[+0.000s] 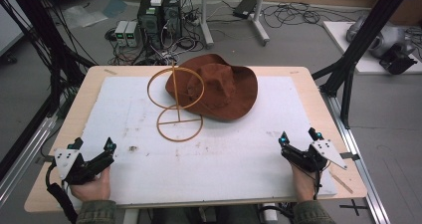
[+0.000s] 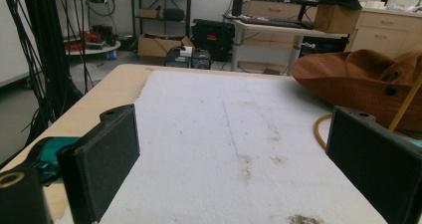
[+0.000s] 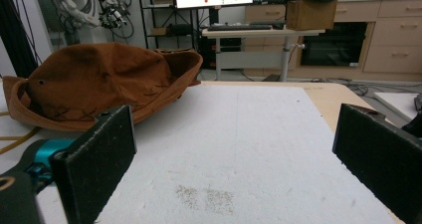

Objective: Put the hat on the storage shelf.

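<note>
Left hand-held gripper [image 1: 92, 147] at 7 o'clock and right hand-held gripper [image 1: 298, 136] at 5 o'clock rest at the near edge of the tabletop [image 1: 89, 82], jaws spread, holding nothing. The brown suede wide-brimmed hat [image 1: 219, 87] lies at 12 o'clock, touching the gold wire-ring stand [image 1: 176, 104], which carries nothing. Judged step: start; next, reaching forward to grasp the hat's brim.

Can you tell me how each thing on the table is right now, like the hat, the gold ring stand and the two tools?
Brown hat: lying on the white mat, crown up, not held.
Gold wire hat stand: upright on its round base, nothing on it, beside the hat.
Left tool: open, holding nothing, near the table's front edge.
Right tool: open, holding nothing, near the front edge.
White mat: flat, with a few dirty marks.
</note>
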